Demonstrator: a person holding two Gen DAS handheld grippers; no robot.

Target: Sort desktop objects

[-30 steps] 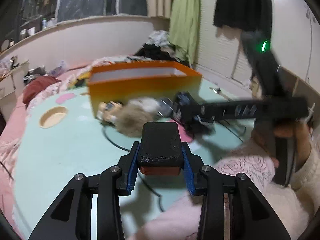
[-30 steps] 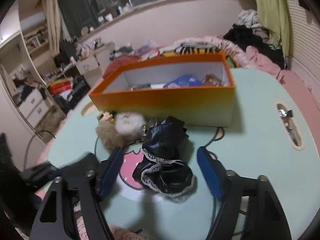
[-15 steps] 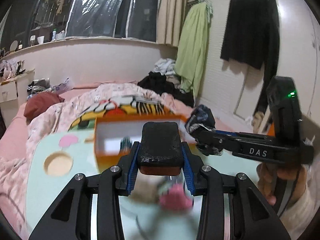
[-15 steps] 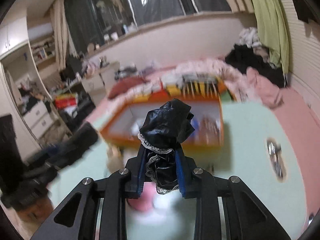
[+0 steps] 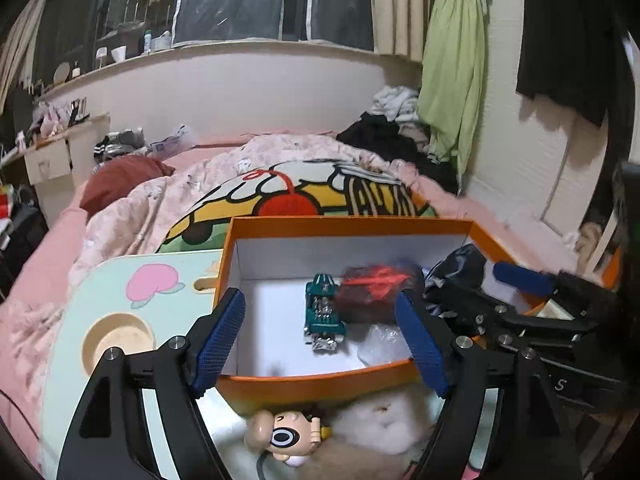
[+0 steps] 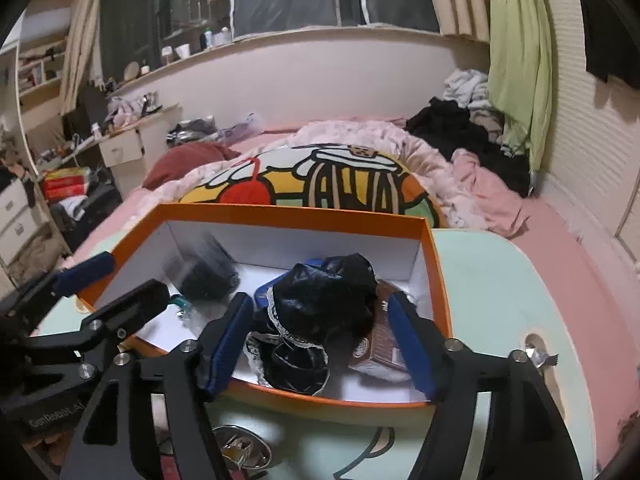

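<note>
From the left wrist, the left gripper (image 5: pixel 320 332) hangs over the orange box (image 5: pixel 316 384), its jaws just spread and released; a dark block with a red face (image 5: pixel 378 292), blurred, sits between but clear of the pads, apparently dropping into the box beside a teal toy car (image 5: pixel 323 312). From the right wrist, the right gripper (image 6: pixel 320 336) has likewise just opened above the box's near right part, letting go a crumpled, glossy black lace-trimmed cloth (image 6: pixel 320 312), which now rests inside against a brown packet (image 6: pixel 380 344).
</note>
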